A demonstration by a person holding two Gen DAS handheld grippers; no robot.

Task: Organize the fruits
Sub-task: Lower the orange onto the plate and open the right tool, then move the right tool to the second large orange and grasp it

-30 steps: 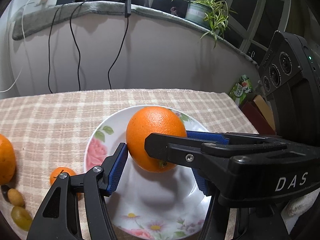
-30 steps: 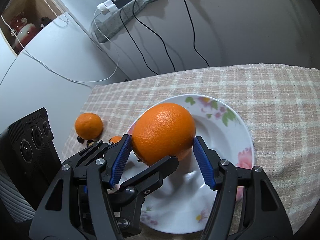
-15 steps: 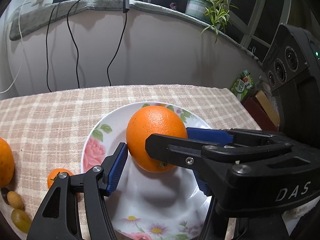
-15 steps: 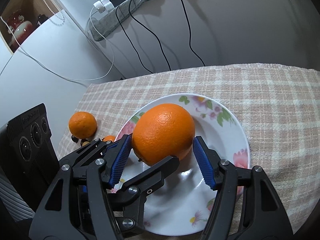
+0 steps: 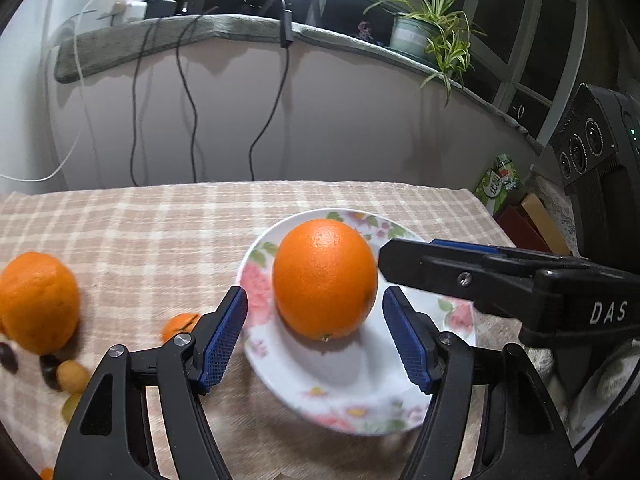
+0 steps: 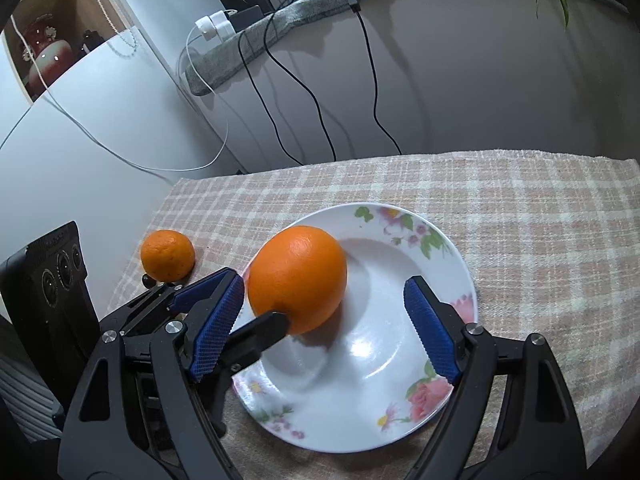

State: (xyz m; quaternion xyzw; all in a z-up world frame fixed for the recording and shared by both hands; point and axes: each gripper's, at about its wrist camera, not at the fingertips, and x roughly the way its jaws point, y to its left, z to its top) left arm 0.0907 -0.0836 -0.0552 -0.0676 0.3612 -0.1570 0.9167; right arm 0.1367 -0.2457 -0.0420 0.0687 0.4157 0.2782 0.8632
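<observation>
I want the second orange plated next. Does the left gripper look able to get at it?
Probably yes: the left gripper stands open and holds nothing, and the second orange sits uncovered on the tablecloth.

At frame centre a large orange [image 6: 298, 278] rests on the floral plate [image 6: 436, 264]. The right tool [image 6: 326, 326] stands spread around it, pads apart from the fruit. A smaller orange [image 6: 167, 255] lies at left on the checked surface [image 6: 540, 220].

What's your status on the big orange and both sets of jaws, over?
Left gripper open, right gripper open, both flanking. Big orange resting on floral plate, ungripped. Second orange waits on the cloth; nothing blocking.
</observation>
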